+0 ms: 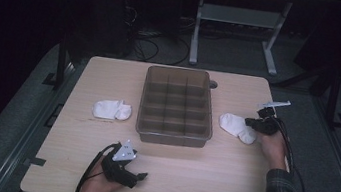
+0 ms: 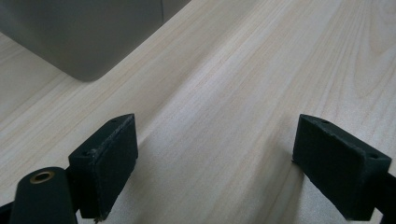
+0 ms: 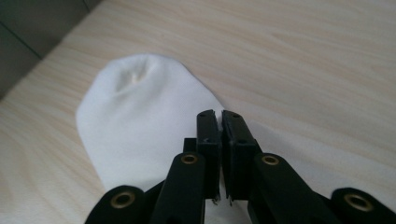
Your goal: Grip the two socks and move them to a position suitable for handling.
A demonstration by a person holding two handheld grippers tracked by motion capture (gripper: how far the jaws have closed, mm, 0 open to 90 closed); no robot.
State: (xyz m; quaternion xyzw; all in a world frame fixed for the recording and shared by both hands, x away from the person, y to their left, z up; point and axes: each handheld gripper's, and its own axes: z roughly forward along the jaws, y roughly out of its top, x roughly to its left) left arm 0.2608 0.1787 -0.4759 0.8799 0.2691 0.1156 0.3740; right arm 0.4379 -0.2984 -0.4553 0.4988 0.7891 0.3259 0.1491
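Note:
A white sock lies flat on the table to the right of the grey divided bin. My right gripper reaches it from the right. In the right gripper view its jaws are closed together on the near edge of that sock, pinching the cloth. A second white sock lies bunched to the left of the bin. My left gripper rests low near the table's front edge. Its jaws stand wide apart over bare wood, with nothing between them.
The bin stands in the middle of the wooden table, and its grey corner appears ahead of the left jaws. A cable trails from each gripper. Beyond the table's far edge are a dark floor, cables and a white frame.

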